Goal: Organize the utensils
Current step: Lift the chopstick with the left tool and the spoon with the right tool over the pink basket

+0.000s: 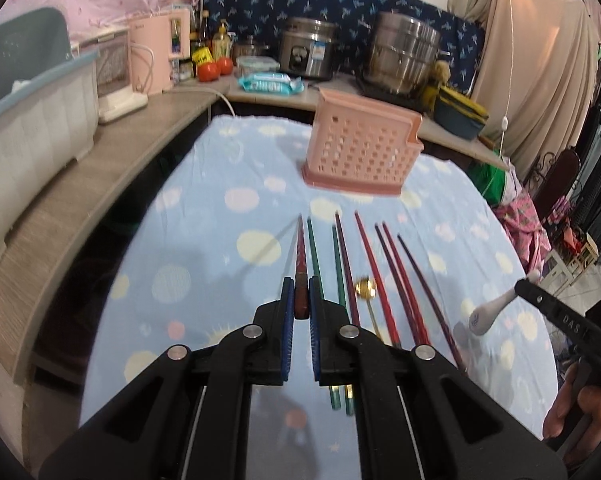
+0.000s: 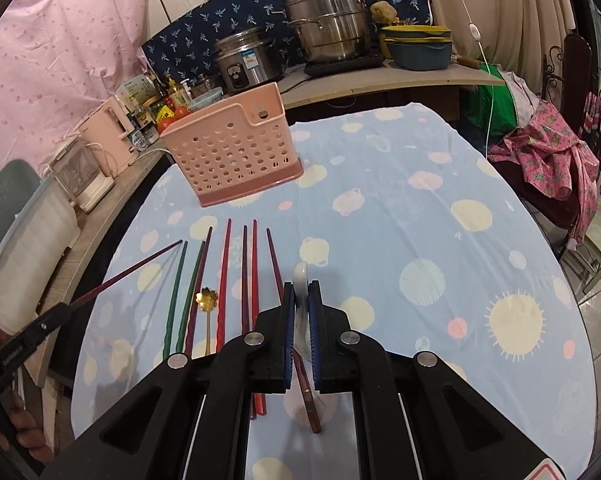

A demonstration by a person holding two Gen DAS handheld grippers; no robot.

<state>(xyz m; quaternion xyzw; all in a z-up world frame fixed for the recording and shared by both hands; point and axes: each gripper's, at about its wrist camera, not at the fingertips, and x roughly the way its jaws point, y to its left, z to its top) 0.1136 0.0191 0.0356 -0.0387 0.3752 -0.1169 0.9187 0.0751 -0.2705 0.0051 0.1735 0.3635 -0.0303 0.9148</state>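
A pink perforated utensil basket (image 1: 360,142) (image 2: 232,152) stands on the blue spotted tablecloth (image 1: 204,216). Several red, green and dark purple chopsticks (image 1: 380,272) (image 2: 224,276) lie in a row in front of it, with a small gold spoon (image 1: 367,290) (image 2: 207,300) among them. My left gripper (image 1: 301,292) is shut on a dark red chopstick (image 1: 300,256), lifted off the cloth; it also shows in the right wrist view (image 2: 128,270). My right gripper (image 2: 301,294) is shut on a white ceramic spoon (image 2: 300,280), also visible at the right of the left wrist view (image 1: 492,312).
A wooden counter (image 1: 100,168) runs along the left and back with a white dish bin (image 1: 28,128), pink kettle (image 1: 156,56), rice cooker (image 1: 306,52), steel pot (image 1: 404,56), tomatoes and bottles. Clothes and a chair (image 2: 560,128) stand at the right.
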